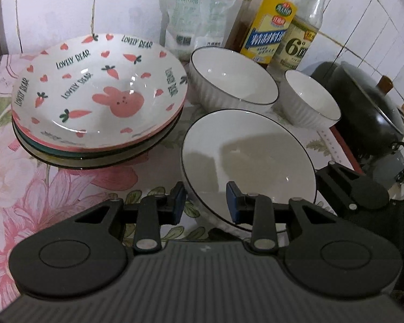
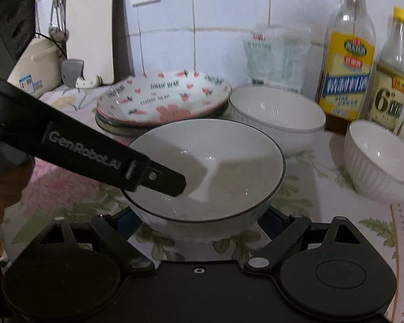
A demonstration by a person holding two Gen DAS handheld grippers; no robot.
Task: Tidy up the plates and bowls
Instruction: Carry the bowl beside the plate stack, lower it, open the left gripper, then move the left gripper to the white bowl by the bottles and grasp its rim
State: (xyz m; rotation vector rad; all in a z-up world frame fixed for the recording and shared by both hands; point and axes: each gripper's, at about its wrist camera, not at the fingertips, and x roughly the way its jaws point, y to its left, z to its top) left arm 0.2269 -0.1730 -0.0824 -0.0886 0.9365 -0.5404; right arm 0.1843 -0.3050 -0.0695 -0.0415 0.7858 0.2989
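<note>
A white bowl with a thin black rim (image 1: 250,150) (image 2: 210,156) sits low over the flowered tablecloth (image 1: 40,188); whether it touches the cloth I cannot tell. My left gripper (image 1: 206,202) is shut on its near rim, one pad outside the wall and one inside. Its upper finger (image 2: 172,183) reaches into the bowl in the right wrist view. My right gripper (image 2: 198,223) clasps the bowl's lower body, a blue pad on each side. A plate stack topped by a bunny-and-carrot plate (image 1: 99,94) (image 2: 164,99) stands behind to the left.
A large ribbed white bowl (image 1: 234,78) (image 2: 277,115) and a small one (image 1: 309,99) (image 2: 382,161) stand behind. Two bottles (image 1: 266,27) (image 2: 347,53) and a bag (image 1: 194,13) line the tiled wall. A dark lidded wok (image 1: 369,107) is at the right, a rice cooker (image 2: 37,64) far left.
</note>
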